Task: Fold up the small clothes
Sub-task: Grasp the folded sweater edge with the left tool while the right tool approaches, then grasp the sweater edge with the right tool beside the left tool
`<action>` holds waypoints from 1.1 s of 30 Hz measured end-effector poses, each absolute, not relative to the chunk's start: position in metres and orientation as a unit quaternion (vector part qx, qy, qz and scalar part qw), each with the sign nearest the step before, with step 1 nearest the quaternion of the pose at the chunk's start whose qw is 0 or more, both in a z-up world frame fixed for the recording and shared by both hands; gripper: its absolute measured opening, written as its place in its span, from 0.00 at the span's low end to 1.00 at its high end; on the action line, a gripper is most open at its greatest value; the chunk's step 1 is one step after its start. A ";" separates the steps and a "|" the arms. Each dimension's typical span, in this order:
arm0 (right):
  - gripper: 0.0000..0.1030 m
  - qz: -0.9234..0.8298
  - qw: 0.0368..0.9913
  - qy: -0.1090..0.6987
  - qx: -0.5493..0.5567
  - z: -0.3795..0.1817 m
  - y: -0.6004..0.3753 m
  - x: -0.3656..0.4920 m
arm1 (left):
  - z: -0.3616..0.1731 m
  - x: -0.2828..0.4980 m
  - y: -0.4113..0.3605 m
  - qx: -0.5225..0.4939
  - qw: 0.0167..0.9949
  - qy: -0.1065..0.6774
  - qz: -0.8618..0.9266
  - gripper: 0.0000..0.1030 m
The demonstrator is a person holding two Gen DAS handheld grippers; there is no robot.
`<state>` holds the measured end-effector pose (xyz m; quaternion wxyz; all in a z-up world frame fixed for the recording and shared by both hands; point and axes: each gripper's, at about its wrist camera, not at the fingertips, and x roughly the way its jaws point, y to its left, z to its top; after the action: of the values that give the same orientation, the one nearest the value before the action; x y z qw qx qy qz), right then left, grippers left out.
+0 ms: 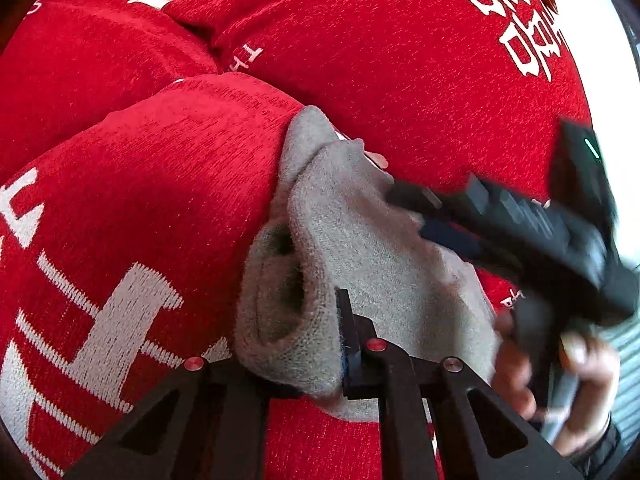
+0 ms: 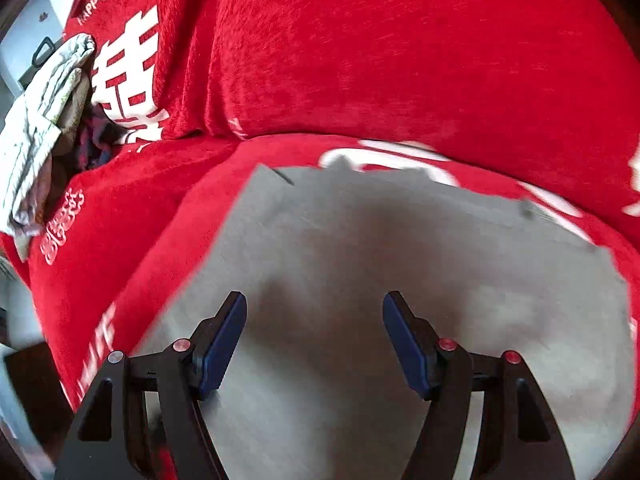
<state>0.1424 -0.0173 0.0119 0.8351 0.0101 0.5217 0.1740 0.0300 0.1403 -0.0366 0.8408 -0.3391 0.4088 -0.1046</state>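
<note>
While left gripper (image 1: pixel 347 340) pinches grey garment (image 1: pixel 360 240) | right gripper (image 2: pixel 315 340) agape, seemingly above it

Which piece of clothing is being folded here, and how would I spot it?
Look at the big red blanket with white lettering. On it lies a small grey knit garment, its cuff pinched in the left gripper. It is the only plain grey thing on all that red.

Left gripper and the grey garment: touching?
Touching. The left wrist view shows the left gripper shut on a bunched fold of the grey garment, the knit wrapping over its fingers with no gap.
</note>
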 end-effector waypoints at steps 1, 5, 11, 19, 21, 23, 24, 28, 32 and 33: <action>0.72 0.176 0.832 0.527 0.011 0.008 -0.009 0.150 | -0.036 0.030 0.140 -0.337 0.841 0.409 -0.103 0.14; 0.75 0.186 0.813 0.552 -0.001 -0.013 0.029 0.179 | -0.034 0.032 0.137 -0.332 0.842 0.413 -0.099 0.14; 0.89 0.161 0.811 0.561 -0.035 -0.027 0.067 0.211 | -0.031 0.034 0.134 -0.322 0.845 0.416 -0.092 0.14; 0.87 0.126 0.815 0.550 -0.132 -0.042 0.099 0.214 | -0.030 0.035 0.133 -0.320 0.844 0.420 -0.090 0.14; 0.78 0.126 0.818 0.547 -0.125 -0.041 0.093 0.214 | -0.029 0.034 0.131 -0.318 0.845 0.421 -0.089 0.14; 0.61 0.122 0.820 0.545 -0.124 -0.039 0.088 0.214 | -0.028 0.035 0.130 -0.317 0.845 0.421 -0.088 0.14; 0.56 0.121 0.821 0.544 -0.125 -0.037 0.081 0.215 | -0.027 0.035 0.129 -0.316 0.846 0.420 -0.087 0.14; 0.33 0.123 0.822 0.546 -0.105 -0.032 0.066 0.219 | -0.026 0.032 0.126 -0.304 0.851 0.419 -0.084 0.11; 0.25 0.138 0.826 0.542 -0.070 -0.026 0.054 0.220 | -0.023 0.031 0.123 -0.296 0.854 0.421 -0.079 0.11; 0.24 0.144 0.827 0.540 -0.061 -0.025 0.051 0.220 | -0.022 0.031 0.122 -0.293 0.855 0.421 -0.078 0.11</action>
<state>0.2196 0.0509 -0.0248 0.8269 -0.0605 0.5403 0.1436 0.0305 0.1221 -0.0223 0.8549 -0.2928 0.4210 -0.0782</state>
